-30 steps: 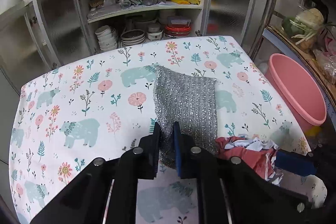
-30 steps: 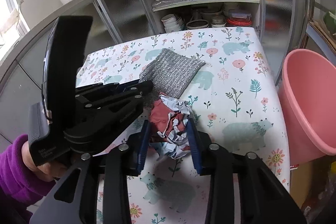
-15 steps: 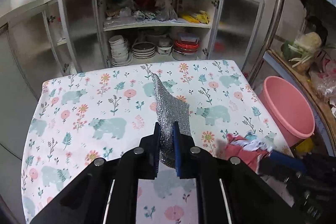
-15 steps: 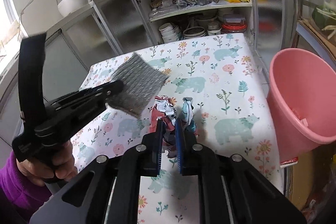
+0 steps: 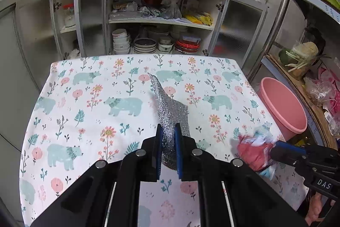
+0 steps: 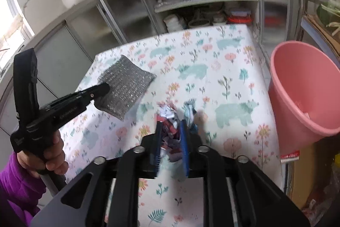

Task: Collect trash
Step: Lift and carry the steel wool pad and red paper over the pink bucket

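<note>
- The left gripper (image 5: pixel 168 147) is clamped nearly closed on the lower edge of a silver bubble-wrap pouch (image 5: pixel 170 109), so the pouch hangs clear above the counter (image 5: pixel 85 99) and can be carried as one piece.
- In the right wrist view the pouch sticks out flat from the left gripper's fingers (image 6: pixel 102 87), off the floral cloth.
- The right gripper (image 6: pixel 171 137) has a crumpled red, white and blue wrapper (image 6: pixel 170 120) between its blue pads; its jaws are opening a little, yet the wad is packed between them and looks pressed.
- That wrapper sits just above the counter's near right corner, on the side nearest the pink bin (image 6: pixel 303 88).
- The bin stands on the floor just beside the counter's right edge, mouth tilted toward the camera, seemingly placed so trash can be dropped straight in.
- Judging by this, both pieces are gathered and the likely next step is carrying them over the bin's rim.
- A person's hand (image 6: pixel 53 154) in a purple sleeve (image 6: pixel 19 184) grips the left handle.
</note>
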The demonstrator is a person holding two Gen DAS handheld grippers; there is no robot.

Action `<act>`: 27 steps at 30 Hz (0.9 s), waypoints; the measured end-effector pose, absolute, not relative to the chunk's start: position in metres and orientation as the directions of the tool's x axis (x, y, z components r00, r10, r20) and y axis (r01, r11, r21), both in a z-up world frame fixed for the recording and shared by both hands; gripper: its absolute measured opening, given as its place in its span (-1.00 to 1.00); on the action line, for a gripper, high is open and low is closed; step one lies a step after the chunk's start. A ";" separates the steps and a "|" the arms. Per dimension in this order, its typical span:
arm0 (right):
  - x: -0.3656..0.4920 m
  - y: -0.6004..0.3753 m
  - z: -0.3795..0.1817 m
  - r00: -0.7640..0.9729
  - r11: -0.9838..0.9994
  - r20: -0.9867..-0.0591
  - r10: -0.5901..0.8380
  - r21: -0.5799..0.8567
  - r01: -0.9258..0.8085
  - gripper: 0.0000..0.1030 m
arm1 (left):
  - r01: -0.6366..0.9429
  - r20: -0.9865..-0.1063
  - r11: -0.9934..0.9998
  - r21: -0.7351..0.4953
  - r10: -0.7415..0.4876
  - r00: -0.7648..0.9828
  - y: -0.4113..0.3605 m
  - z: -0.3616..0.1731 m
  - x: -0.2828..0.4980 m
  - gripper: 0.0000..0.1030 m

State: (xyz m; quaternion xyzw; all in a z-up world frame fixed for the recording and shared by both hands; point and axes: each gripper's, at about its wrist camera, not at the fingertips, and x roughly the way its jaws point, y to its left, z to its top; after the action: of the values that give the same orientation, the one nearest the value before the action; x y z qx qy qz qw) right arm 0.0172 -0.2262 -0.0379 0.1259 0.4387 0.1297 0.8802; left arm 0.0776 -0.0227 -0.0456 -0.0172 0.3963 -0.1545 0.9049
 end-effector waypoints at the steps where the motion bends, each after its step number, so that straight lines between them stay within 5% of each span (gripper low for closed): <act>1: 0.015 -0.227 -0.038 0.575 0.932 -0.741 0.346 0.340 -0.122 -0.37 | 0.263 -0.716 0.952 -0.159 -0.295 0.632 -0.022 -0.048 0.077 -0.81; 5: 0.009 -0.228 -0.038 0.560 0.933 -0.752 0.349 0.334 -0.133 -0.08 | 0.262 -0.728 0.950 -0.170 -0.301 0.617 -0.018 -0.055 0.075 -0.81; 27: 0.029 -0.222 -0.065 0.530 0.963 -0.811 0.249 0.264 -0.048 -0.06 | 0.283 -0.730 0.950 -0.135 -0.288 0.620 -0.033 -0.055 0.068 -0.81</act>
State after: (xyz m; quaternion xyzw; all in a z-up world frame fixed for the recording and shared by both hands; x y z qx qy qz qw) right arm 0.0289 -0.2219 -0.0649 0.1052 0.4773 0.0857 0.8682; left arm 0.0676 -0.0330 -0.0547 -0.0033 0.4060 -0.1587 0.9000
